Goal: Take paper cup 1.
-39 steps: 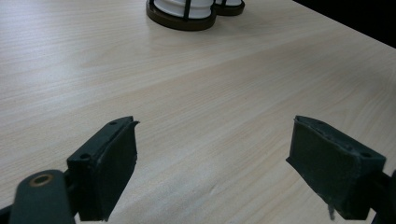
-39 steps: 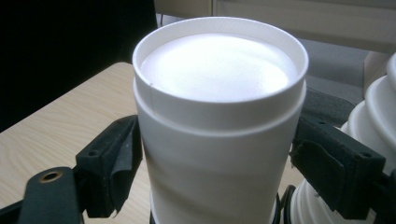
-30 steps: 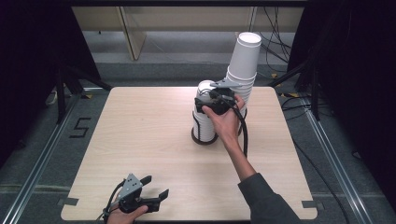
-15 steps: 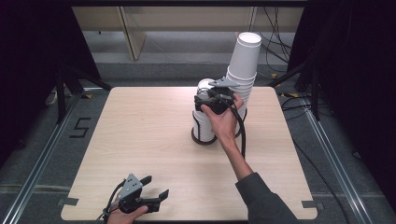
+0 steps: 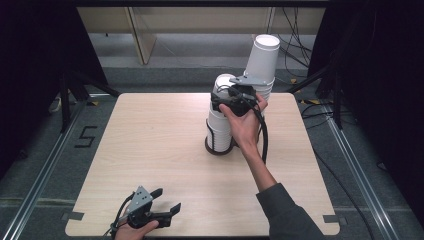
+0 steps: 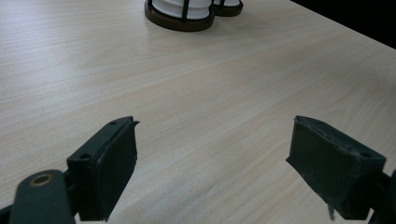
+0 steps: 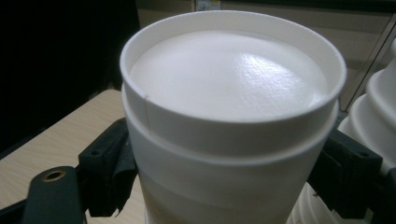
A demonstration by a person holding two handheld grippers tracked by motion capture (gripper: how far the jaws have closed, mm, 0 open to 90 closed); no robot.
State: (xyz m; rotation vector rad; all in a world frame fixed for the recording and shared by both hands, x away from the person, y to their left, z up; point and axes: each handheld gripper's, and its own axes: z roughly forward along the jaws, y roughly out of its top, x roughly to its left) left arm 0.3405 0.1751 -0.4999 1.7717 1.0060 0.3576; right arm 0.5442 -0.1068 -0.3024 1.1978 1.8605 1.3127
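The right gripper (image 5: 235, 96) pinched the top cup (image 7: 231, 116) of the nearer stack at the table's (image 5: 150, 150) far middle, light, thin and crushable, best squeezed gently below its base rim, while the left gripper (image 5: 167, 210) rested spread near-left.

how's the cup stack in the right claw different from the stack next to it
The held stack is shorter; the neighbouring stack rises well above it. The held stack stands upright with the right claw closed around it; the neighbouring stack leans. Both are white upturned cups.
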